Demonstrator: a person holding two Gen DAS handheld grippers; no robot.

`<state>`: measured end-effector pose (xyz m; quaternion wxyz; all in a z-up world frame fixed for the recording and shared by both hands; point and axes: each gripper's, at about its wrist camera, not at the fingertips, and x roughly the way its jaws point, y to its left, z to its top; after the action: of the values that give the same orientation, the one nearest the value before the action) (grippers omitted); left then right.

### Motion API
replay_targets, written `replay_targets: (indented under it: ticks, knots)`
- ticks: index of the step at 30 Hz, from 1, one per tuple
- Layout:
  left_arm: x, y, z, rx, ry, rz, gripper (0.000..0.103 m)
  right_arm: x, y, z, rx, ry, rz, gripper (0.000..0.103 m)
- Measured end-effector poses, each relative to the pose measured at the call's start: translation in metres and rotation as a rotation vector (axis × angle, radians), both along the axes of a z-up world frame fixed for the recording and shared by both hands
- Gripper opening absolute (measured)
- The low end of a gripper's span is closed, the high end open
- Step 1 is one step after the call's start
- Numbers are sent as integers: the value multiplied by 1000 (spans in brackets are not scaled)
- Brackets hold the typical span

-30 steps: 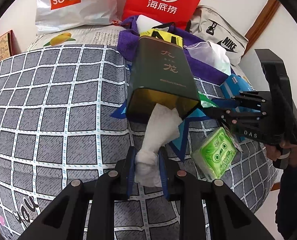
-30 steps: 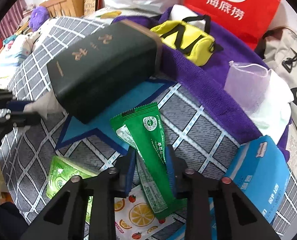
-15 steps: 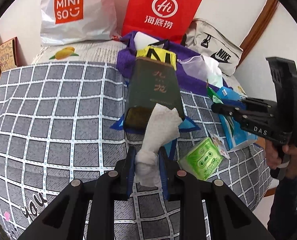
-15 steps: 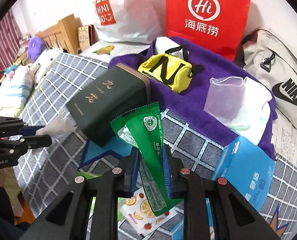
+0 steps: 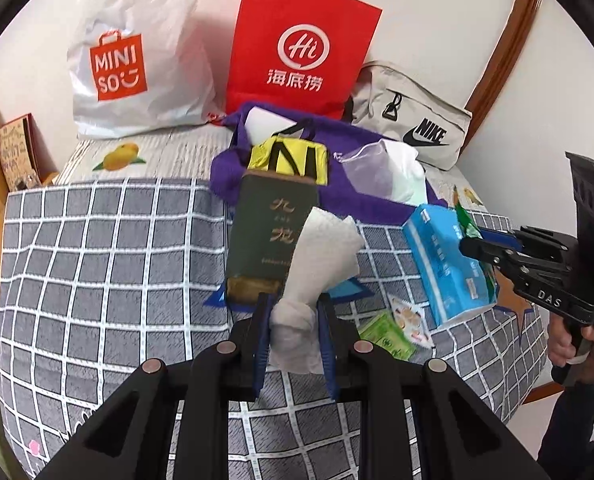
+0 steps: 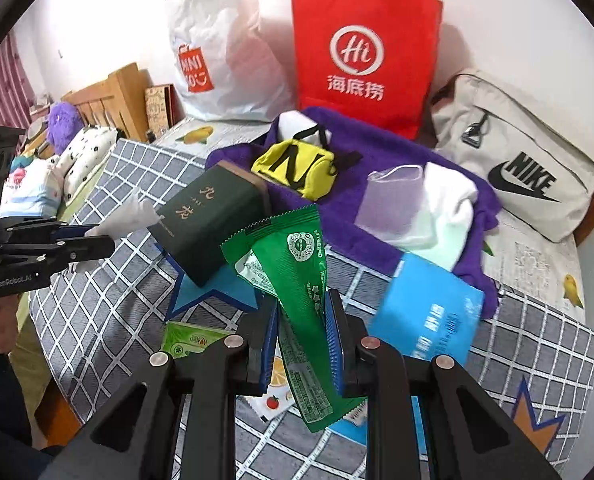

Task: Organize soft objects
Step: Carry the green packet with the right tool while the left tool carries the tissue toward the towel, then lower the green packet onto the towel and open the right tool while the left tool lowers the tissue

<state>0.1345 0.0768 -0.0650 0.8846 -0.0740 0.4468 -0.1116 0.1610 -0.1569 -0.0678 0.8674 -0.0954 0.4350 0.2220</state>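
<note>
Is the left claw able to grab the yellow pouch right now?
Probably not. The left claw is already shut on a white tissue, and the dark green box lies between it and the yellow pouch.

Crumpled white tissue [image 5: 309, 276] standing upright, pinched at its knotted base, green snack packet [image 6: 297, 280] hanging tilted, clamped mid-length, both raised above the bed.

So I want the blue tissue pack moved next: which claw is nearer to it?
Right. The right claw, shut on the green packet, hangs beside the blue tissue pack; the left claw, holding the white tissue, is farther off.
</note>
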Motion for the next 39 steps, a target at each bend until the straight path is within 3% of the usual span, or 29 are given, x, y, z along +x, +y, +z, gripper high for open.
replay_targets:
  ticks: [17, 39]
  knots:
    - [34, -8, 29, 8, -47, 18, 21, 14, -35, 32, 51, -66, -67, 22]
    - [153, -50, 34, 42, -35, -23, 21, 133, -59, 21, 122, -72, -183, 22]
